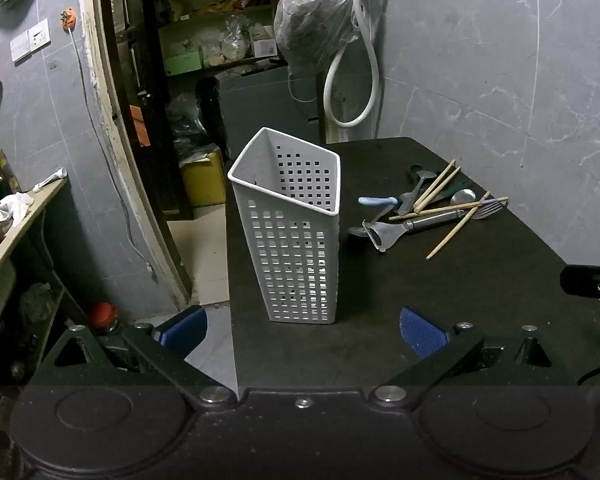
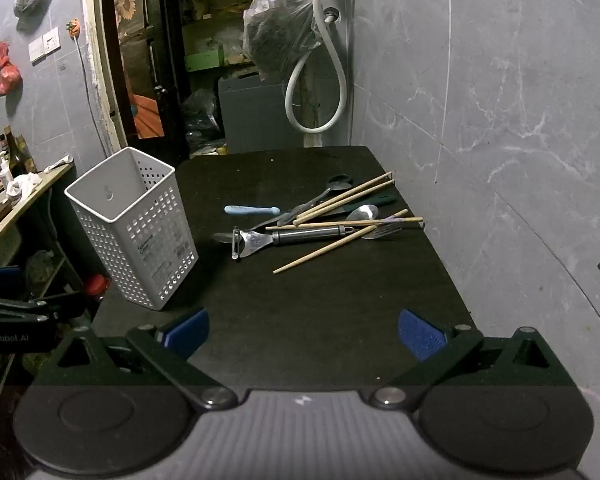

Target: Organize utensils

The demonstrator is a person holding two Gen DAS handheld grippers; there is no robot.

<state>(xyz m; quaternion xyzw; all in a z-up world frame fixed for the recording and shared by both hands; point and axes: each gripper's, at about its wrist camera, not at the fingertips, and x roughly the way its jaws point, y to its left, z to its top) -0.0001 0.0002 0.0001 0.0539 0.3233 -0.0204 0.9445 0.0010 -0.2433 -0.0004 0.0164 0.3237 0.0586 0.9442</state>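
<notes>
Both claws hang wide open and empty above the near edge of the black table (image 2: 300, 300). From the right claw (image 2: 303, 332), the white perforated utensil basket (image 2: 140, 232) stands upright at ten o'clock, while the heap of chopsticks (image 2: 340, 200), peeler (image 2: 284, 238), spoons and fork (image 2: 386, 231) lies at twelve. The left claw (image 1: 303, 330) points at the basket.

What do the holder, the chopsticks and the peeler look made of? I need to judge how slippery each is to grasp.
Holder: likely plastic, matte white, with moulded square holes.
Chopsticks: apparently wood or bamboo, pale tan and dull.
Peeler: looks like metal, its grey handle and head glinting.
</notes>
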